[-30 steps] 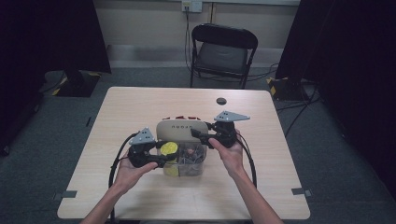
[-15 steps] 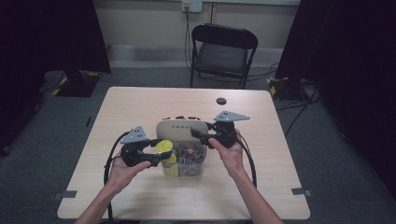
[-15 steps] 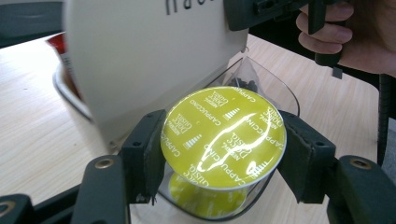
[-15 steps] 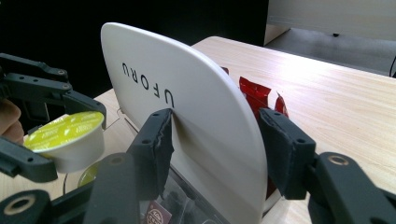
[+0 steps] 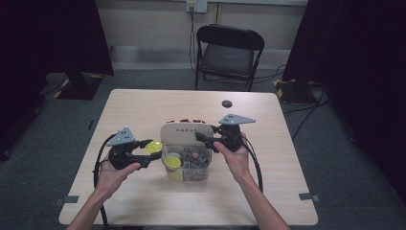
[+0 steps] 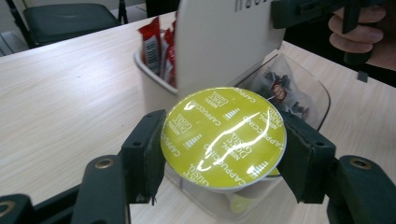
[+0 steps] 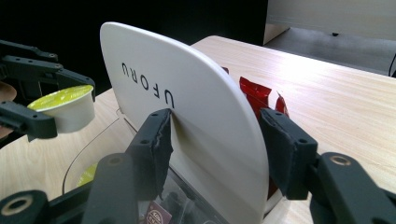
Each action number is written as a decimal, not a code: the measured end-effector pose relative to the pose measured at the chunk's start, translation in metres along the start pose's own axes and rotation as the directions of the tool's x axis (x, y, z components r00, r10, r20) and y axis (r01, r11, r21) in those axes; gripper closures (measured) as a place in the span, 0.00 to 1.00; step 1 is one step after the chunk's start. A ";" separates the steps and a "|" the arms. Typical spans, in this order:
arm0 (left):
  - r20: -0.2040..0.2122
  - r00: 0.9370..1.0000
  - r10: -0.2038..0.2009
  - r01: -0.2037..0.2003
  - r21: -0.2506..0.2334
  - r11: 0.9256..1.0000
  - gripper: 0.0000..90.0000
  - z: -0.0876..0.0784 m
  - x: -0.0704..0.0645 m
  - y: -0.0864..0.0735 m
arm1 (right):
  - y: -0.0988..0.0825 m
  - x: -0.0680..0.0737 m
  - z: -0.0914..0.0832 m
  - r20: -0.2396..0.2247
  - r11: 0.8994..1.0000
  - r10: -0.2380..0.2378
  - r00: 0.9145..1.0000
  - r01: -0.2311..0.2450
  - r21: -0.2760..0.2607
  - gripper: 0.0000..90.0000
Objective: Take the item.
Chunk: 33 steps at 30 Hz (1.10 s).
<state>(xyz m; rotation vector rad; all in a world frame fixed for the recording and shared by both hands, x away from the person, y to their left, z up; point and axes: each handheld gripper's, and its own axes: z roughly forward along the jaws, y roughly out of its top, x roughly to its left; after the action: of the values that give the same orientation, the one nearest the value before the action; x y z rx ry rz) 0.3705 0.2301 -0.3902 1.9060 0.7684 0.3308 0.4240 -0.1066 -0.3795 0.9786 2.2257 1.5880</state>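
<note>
left claw (image 6: 223, 144) clamped on a yellow-green coffee capsule (image 6: 223, 136), pads pressing the rim from two opposite sides, foil lid facing the camera. in the high view, capsule (image 5: 153, 146) held clear of the bench (image 5: 143, 201), just left of the clear container (image 5: 187, 168) and above bench level. right claw (image 7: 215, 140) clamped on the white hinged lid (image 7: 187, 112) of that container, keeping it propped upright; same lid (image 5: 186, 135) seen in the high view standing over the box. more capsules and dark pods left in the clear compartment, red sachets (image 7: 256, 93) tucked behind the lid. small dark disc (image 5: 227, 103) lying well apart near the far edge of the bench; folding chair (image 5: 229, 50) beyond.

judged on handling: capsule light and small, thin plastic cup under a foil top. likely stiff enough at the rim, softer at the cup wall, so best gripped across the rim as now. too hard a squeeze could dent the cup or burst the foil. smooth plastic, so some risk of slipping or tilting between the pads if swung quickly. lid thin, rigid and light, held by its edge; apt to fall shut over the box if released.
</note>
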 end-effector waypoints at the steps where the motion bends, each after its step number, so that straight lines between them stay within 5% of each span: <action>1: 0.000 1.000 0.000 0.000 0.000 1.000 0.43 0.000 0.000 0.000 | 0.000 0.000 0.000 0.000 1.000 0.000 1.000 0.000 0.000 0.50; 23: -0.108 0.993 -0.057 0.056 -0.011 0.998 0.43 -0.024 0.034 -0.012 | 0.002 0.001 0.002 -0.004 1.000 -0.005 1.000 0.005 0.006 0.49; 33: -0.166 0.982 -0.086 0.090 0.014 0.996 0.43 -0.025 0.055 -0.020 | 0.002 0.002 0.003 -0.003 1.000 -0.008 1.000 0.008 0.010 0.49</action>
<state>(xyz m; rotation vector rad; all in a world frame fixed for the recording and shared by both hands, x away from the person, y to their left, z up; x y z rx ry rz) 0.3916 0.2885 -0.4029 1.8750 0.9668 0.4306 0.4255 -0.1027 -0.3786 0.9693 2.2383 1.5777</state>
